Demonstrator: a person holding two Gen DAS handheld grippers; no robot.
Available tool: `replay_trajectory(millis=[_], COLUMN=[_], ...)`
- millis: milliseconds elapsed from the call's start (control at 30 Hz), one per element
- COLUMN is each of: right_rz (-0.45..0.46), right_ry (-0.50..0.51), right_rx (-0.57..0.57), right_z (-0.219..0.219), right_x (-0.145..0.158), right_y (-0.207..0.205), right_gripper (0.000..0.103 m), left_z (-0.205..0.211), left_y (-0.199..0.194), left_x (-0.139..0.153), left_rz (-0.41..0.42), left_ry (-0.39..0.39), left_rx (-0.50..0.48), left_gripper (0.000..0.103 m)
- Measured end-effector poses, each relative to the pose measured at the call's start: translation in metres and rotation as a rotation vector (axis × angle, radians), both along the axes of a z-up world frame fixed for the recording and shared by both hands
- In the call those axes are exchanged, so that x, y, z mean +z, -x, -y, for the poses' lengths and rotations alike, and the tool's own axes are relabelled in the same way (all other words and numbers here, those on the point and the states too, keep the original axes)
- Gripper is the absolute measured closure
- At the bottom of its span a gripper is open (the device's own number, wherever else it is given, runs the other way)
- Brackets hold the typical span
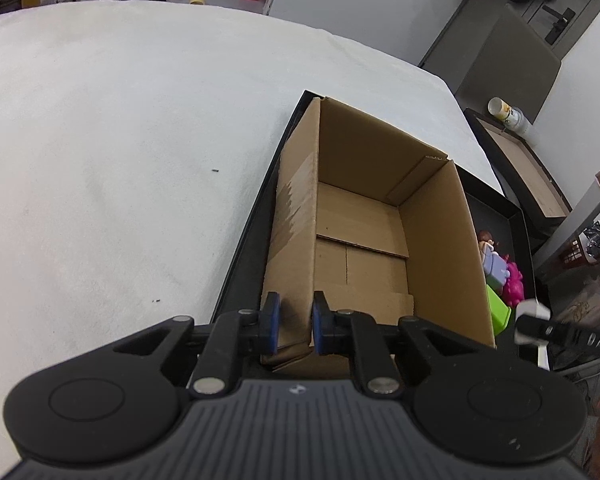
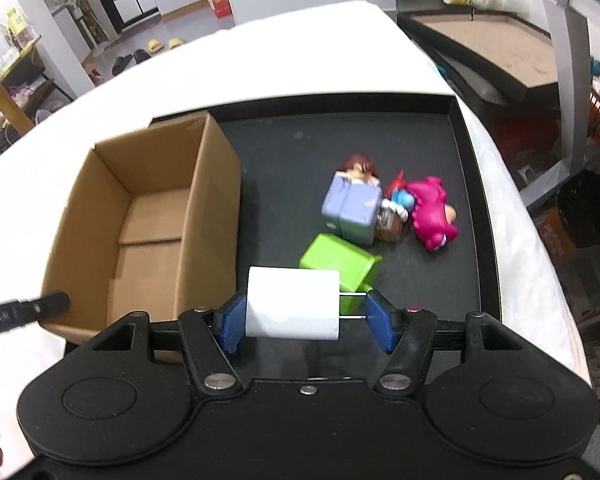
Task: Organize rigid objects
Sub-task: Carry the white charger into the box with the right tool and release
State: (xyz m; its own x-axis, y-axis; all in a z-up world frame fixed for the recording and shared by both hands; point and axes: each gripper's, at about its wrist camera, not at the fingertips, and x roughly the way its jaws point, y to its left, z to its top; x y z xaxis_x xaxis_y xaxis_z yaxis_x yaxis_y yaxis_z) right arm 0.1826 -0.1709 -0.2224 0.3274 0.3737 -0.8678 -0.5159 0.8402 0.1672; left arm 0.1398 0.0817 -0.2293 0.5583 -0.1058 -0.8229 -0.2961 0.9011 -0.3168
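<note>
Plug [image 2: 293, 303], a white block with two metal prongs, sits pinched between the right tool's [image 2: 305, 319] blue pads above the black tray [image 2: 466, 160], just beside the green block [image 2: 340, 262]. Left tool [image 1: 294, 322] pinches the near wall of the open carton [image 1: 440, 240] standing in the tray on the white table [image 1: 120, 140].

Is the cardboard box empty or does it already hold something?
Empty. Both wrist views show the cardboard box with only its bare bottom flaps; the toys are outside it on the black tray.
</note>
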Motion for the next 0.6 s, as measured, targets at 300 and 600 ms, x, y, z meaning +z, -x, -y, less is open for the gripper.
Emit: replay_trajectory(millis=[300, 600], right_rz=[0.039, 0.058], right_ry=[-0.055, -0.104], right_rx=[-0.008, 0.054], right_z=[-0.006, -0.03], right_x=[0.023, 0.044], right_y=[-0.006, -0.009], right_gripper=[0.042, 0.042], left_z=[0.002, -0.008], left_y=[0.008, 0.007], left_x=[-0.004, -0.006], left_rz=[0.006, -0.007], left_ry=[-0.005, 0.003], left_rx=[-0.072, -0.042], left_gripper=[0.088, 0.089])
